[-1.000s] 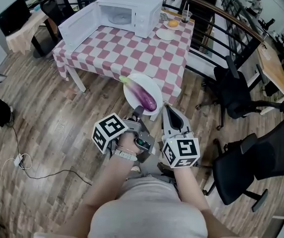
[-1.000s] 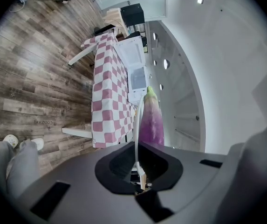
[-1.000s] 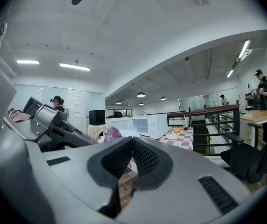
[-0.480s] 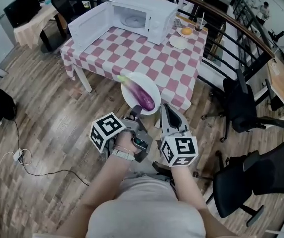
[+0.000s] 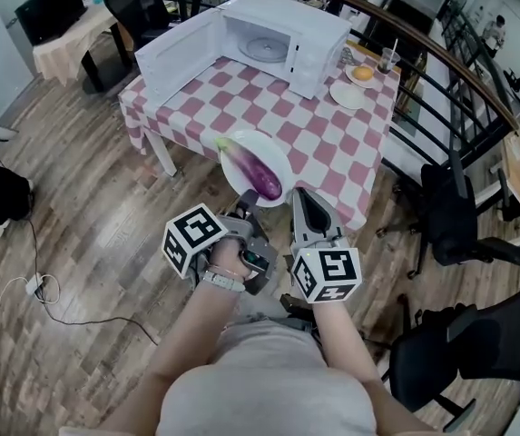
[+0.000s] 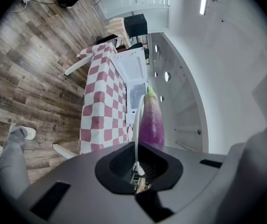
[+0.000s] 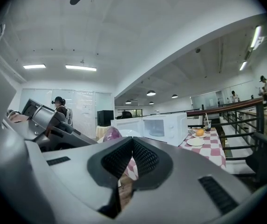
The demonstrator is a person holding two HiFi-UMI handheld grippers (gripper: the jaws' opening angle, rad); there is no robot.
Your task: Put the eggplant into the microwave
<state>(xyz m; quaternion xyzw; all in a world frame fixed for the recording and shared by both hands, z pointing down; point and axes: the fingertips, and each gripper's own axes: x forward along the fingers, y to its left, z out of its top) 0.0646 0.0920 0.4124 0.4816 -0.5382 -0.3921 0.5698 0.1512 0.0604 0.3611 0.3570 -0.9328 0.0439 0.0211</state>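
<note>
Both claws and their load have drawn closer to the worktop point(image 5: 309, 121) with its pink-and-white checked cloth, which fills more of the head view than a second ago. The round white plate point(image 5: 276, 153) now overlaps the cloth's near edge instead of hanging over the wooden plank floor point(image 5: 78, 234).

The left claw point(image 5: 246, 204) is clamped on the plate's near rim, and the long glossy purple eggplant point(image 5: 255, 173) with a green stalk lies across that plate. The right claw point(image 5: 302, 198) is just beside it, jaws together on nothing.

The head view alone shows the layout. The boxy white microwave point(image 5: 318, 48) stands at the worktop's far end with its door point(image 5: 180, 57) swung wide open and a glass turntable inside.

In the left gripper view the plate point(image 6: 136, 125) appears edge-on as a thin white line running into the ribbed pads, with the eggplant point(image 6: 151, 122) against one face.

The right gripper view looks level. It shows its own pads meeting, the microwave point(image 7: 163, 125) front-on, a small dish with an orange food item point(image 7: 199, 132), and a cup with a straw point(image 7: 207, 123).
</note>
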